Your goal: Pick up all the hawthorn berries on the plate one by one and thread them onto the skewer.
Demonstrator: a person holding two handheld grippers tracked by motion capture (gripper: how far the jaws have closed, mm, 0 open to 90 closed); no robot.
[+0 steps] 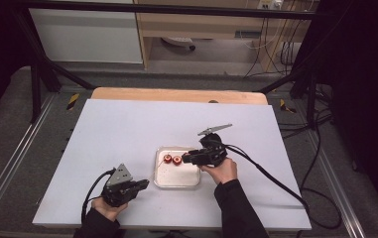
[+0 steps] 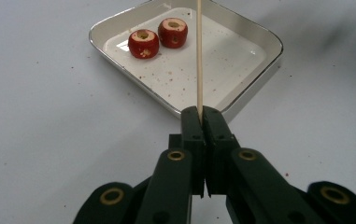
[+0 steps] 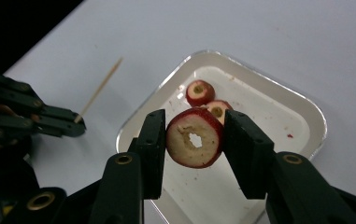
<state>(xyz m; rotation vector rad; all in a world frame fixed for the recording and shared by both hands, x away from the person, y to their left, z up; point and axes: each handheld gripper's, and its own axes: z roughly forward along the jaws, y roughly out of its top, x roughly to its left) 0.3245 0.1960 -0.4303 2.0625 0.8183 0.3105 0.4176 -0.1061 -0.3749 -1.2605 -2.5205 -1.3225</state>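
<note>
A white tray (image 1: 176,185) lies mid-table with two cored red fruits (image 1: 167,158) (image 1: 177,160) in its far left corner. My right gripper (image 1: 185,158) hovers over the tray. In the right gripper view it (image 3: 194,122) is shut on a third cored red fruit (image 3: 194,140), held above the tray (image 3: 316,117), hole facing the camera. My left gripper (image 1: 146,183) rests on the table left of the tray. It (image 2: 201,112) is shut on a thin wooden skewer (image 2: 199,56) that points over the tray (image 2: 270,41) past the two fruits (image 2: 143,43) (image 2: 173,32).
The tray sits on a white sheet (image 1: 127,129) covering a wooden table (image 1: 176,94). Red crumbs dot the tray floor. Cables (image 1: 276,181) trail off to the right of the table. Dark frame legs (image 1: 42,74) stand behind the table.
</note>
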